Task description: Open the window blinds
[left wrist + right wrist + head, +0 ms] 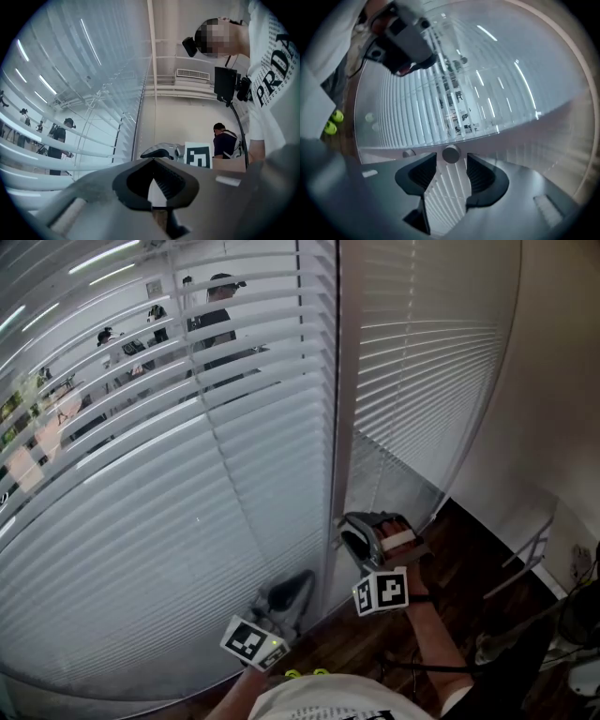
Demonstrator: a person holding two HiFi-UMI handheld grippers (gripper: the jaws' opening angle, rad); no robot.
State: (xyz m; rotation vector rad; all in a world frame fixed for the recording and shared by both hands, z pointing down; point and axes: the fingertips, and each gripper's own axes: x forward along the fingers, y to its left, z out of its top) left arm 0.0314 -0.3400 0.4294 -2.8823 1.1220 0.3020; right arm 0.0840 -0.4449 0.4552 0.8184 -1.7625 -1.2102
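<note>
While left gripper (152, 160) fingers (136, 180) sit closed, right gripper (451, 158) fingers (421, 176) gape — wand tip (451, 153) loose between them.

The slats of the window blinds (187, 521) look smooth and faintly glossy, painted metal or plastic; I can't tell which. The post (339, 381) between them is pale and matt. My left gripper (152, 161) and right gripper (451, 171) have matt grey plastic shells with dark, ribbed, rubbery pads (417, 176). The floor (469, 549) is dark wood with a soft sheen. My shirt (319, 699) is white cloth.
</note>
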